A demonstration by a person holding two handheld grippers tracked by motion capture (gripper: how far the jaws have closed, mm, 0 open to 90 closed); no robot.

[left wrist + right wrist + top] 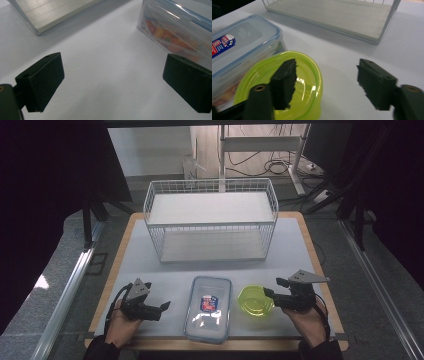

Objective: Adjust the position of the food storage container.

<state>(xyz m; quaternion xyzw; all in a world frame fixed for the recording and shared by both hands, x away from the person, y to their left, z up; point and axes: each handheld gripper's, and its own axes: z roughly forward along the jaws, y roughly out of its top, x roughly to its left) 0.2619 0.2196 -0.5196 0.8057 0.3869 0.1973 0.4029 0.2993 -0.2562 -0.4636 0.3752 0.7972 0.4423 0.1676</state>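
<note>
High view first: white wire rack (210, 220) at the back of the table (295, 250), both shelves bare — nothing stowed yet. Nearer, clear lidded container (208, 309) lying flat at the front edge, untouched. Just beside it to the right, small green bowl (255, 300), upright. Right gripper (270, 288) spread wide, one jaw over the bowl's rim, not clamped. Left gripper (165, 305) also released, short of the container — all lifting and placing left to do.
</note>
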